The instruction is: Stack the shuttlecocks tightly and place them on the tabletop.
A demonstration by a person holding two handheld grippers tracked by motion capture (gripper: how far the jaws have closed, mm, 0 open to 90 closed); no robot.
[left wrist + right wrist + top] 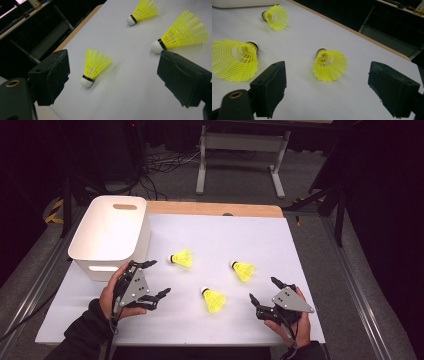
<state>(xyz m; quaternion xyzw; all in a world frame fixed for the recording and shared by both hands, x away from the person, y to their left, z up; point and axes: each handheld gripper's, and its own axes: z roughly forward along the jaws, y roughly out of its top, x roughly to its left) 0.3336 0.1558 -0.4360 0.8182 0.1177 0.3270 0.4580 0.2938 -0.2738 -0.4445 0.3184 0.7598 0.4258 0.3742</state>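
Shuttlecocks, three of them, yellow with white corks, lying on their sides on the white table (pixel 300 250), well apart from one another. Sitting nearest the white bin (pixel 111 236): the first shuttlecock (pixel 181 258), cork pointing toward the bin. Lying farther right: the second shuttlecock (pixel 243 270). Resting nearest the person's edge, between the two hands: the third shuttlecock (pixel 214 300).

Hovering just in front of the bin's near wall: the left gripper (pixel 154 278), jaws standing wide apart and gripping nothing, pointing right toward the first shuttlecock. Framing that first shuttlecock (pixel 94 67) between the black jaws in the left gripper view, though not touching it, with a slight blur around it.

Waiting near the table's right front corner: the right gripper (pixel 263 290), jaws likewise spread open and holding nothing. Facing the second shuttlecock (pixel 329 65) in the right gripper view, skirt toward the camera, lying between the jaws but farther off and untouched.
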